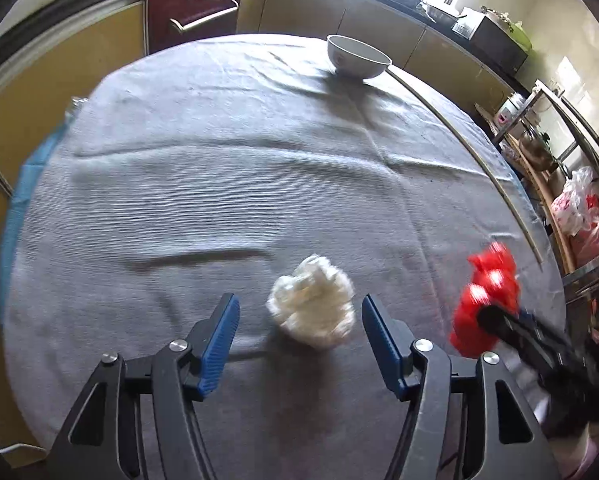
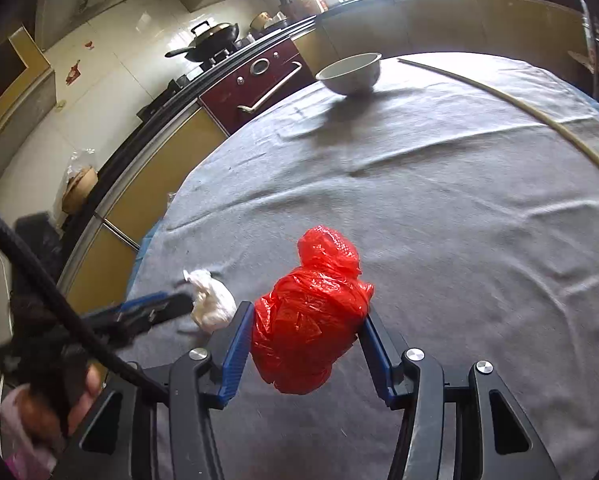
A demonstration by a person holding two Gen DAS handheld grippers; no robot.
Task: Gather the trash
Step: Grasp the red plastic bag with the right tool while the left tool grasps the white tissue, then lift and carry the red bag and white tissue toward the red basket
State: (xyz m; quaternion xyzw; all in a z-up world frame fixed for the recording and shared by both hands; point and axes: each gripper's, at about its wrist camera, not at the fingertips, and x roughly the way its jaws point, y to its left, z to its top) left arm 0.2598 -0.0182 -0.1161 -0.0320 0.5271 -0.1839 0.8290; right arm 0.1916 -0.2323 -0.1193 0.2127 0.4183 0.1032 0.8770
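Note:
A crumpled white paper wad (image 1: 311,300) lies on the grey tablecloth (image 1: 219,200), near the front. My left gripper (image 1: 299,301) is open around it, with a blue pad on each side and a gap between each pad and the paper. To its right, my right gripper (image 1: 499,320) is shut on a red plastic bag (image 1: 487,292), which looks blurred there. In the right wrist view the red bag (image 2: 311,312) bulges between the two blue pads of my right gripper (image 2: 307,312), and both pads press on it. The wad (image 2: 213,300) sits at the tip of my left gripper (image 2: 171,304).
A white bowl (image 1: 357,58) stands at the far edge of the round table, also seen as the bowl (image 2: 351,72) from the right. A long thin stick (image 1: 479,160) lies along the right rim. Kitchen cabinets and a dark red oven (image 1: 197,8) ring the table. A hand (image 2: 87,392) holds the left gripper.

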